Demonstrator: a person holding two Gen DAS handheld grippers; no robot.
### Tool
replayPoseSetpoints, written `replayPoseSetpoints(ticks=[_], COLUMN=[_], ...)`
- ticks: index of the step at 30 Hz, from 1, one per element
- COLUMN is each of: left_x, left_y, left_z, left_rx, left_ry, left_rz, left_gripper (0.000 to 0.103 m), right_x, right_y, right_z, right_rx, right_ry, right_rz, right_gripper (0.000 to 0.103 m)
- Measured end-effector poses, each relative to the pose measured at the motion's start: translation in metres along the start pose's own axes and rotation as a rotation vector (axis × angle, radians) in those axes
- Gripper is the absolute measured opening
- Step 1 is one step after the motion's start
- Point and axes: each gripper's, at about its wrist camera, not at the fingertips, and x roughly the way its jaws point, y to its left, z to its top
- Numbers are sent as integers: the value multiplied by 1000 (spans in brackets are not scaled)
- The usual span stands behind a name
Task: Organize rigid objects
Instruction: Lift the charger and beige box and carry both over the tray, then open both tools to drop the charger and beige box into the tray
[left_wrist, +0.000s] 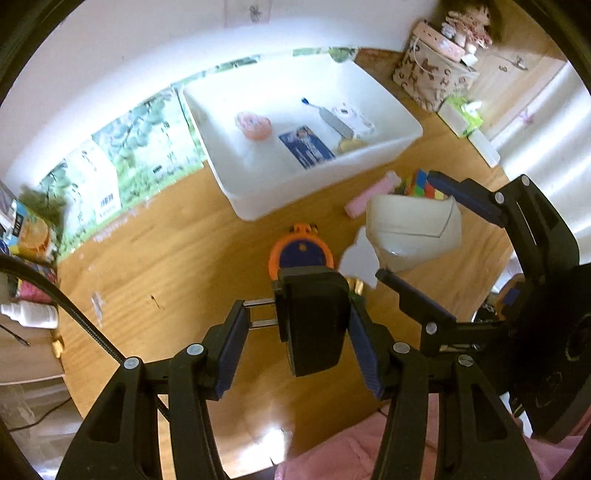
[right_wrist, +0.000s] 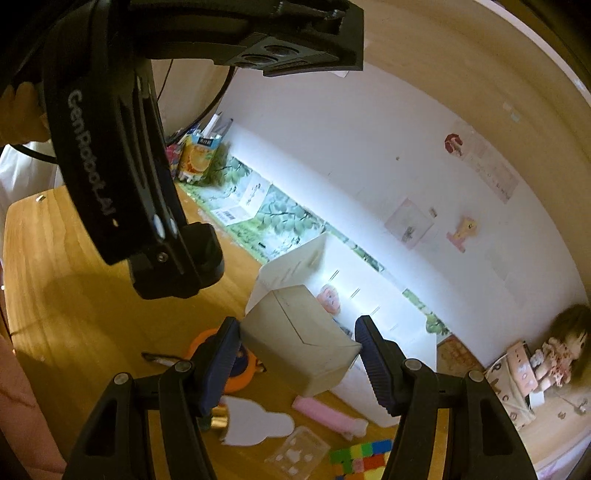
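My left gripper (left_wrist: 297, 334) is shut on a black clamp-like holder (left_wrist: 314, 317) and holds it above the wooden table. My right gripper (right_wrist: 297, 354) is shut on a white carton box (right_wrist: 299, 339) with an open flap, held in the air; both also show in the left wrist view, the gripper (left_wrist: 417, 225) and the box (left_wrist: 413, 230). A white bin (left_wrist: 255, 199) behind holds a pink round thing (left_wrist: 254, 125), a blue card (left_wrist: 306, 146), a toothbrush and a white camera. An orange and blue toy (left_wrist: 301, 251) lies under the holder.
On the table lie a pink bar (right_wrist: 328, 415), a colour cube (right_wrist: 364, 459), a white bear-shaped cutout (right_wrist: 255, 424), a clear mould (right_wrist: 299, 452) and a gold item (right_wrist: 218, 421). A patterned bag (left_wrist: 430, 75), a doll and tissues stand far right. Boxes line the wall.
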Motion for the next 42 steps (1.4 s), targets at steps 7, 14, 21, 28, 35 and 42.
replayPoseSetpoints(ticks=[7, 14, 21, 28, 35, 42], left_x=[-5, -10, 0, 20, 40, 64], left_y=[8, 13, 10, 10, 9, 10], left_z=[25, 55, 84, 109, 125, 140], left_rx=[-41, -107, -180, -262, -337, -433], left_ry=[-33, -76, -108, -148, -254, -269], left_rz=[25, 60, 114, 147, 105, 93], left_gripper=[58, 58, 58, 58, 58, 58], right_x=[14, 36, 57, 86, 111, 134], right_y=[-20, -52, -86, -119, -136, -144], right_z=[12, 14, 5, -13, -39, -58], right_rx=[-32, -21, 0, 56, 113, 135], right_ry=[-42, -68, -81, -56, -3, 51], right_rz=[-2, 8, 33, 65, 113, 166], right_gripper=[64, 64, 64, 64, 64, 65])
